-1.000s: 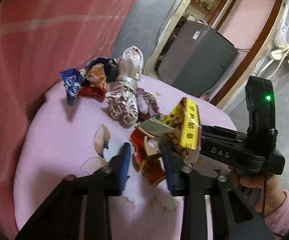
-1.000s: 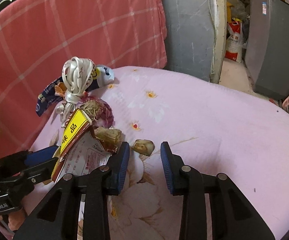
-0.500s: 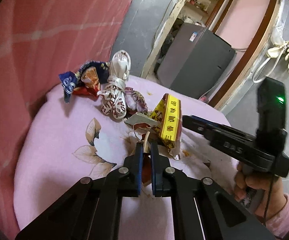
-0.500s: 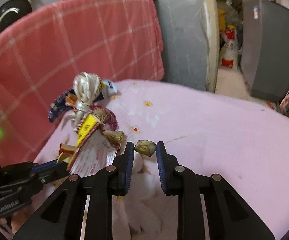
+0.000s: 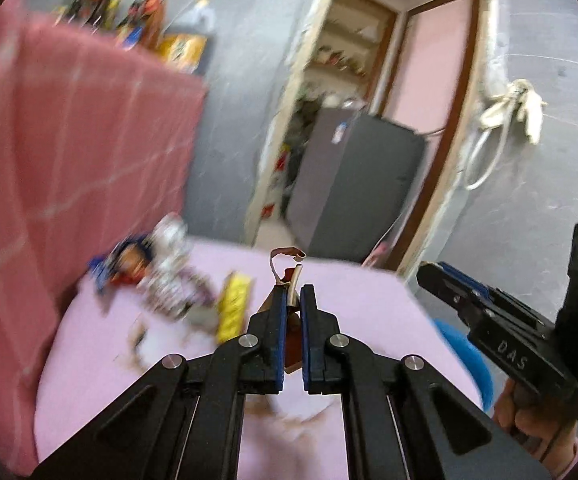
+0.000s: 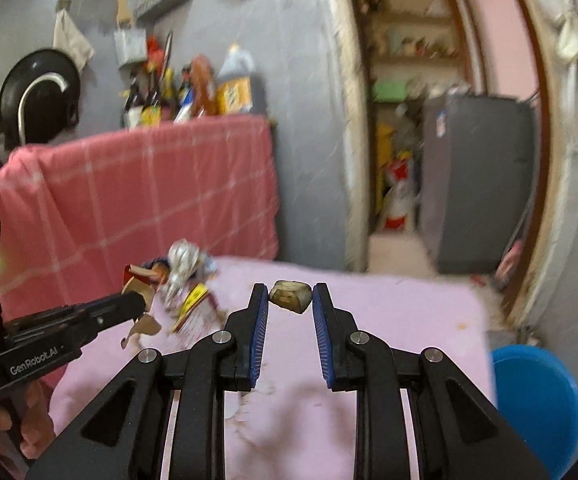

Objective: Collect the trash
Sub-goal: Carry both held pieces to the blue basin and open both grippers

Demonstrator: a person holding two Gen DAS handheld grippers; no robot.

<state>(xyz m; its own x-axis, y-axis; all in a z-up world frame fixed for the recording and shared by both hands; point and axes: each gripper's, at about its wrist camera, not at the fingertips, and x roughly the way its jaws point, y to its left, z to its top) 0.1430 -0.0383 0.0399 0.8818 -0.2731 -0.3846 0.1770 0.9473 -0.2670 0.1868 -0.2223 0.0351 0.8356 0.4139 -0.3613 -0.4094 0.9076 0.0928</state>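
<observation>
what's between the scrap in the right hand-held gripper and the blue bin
Nothing visible. The right hand-held gripper holds the brown scrap above the pink cloth, and the blue bin sits low to its right past the cloth's edge, with open space between.

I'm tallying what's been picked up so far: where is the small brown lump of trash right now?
The small brown lump is pinched between the fingertips of the right gripper, held up over the pink bedspread, right of the wrapper pile.
</observation>
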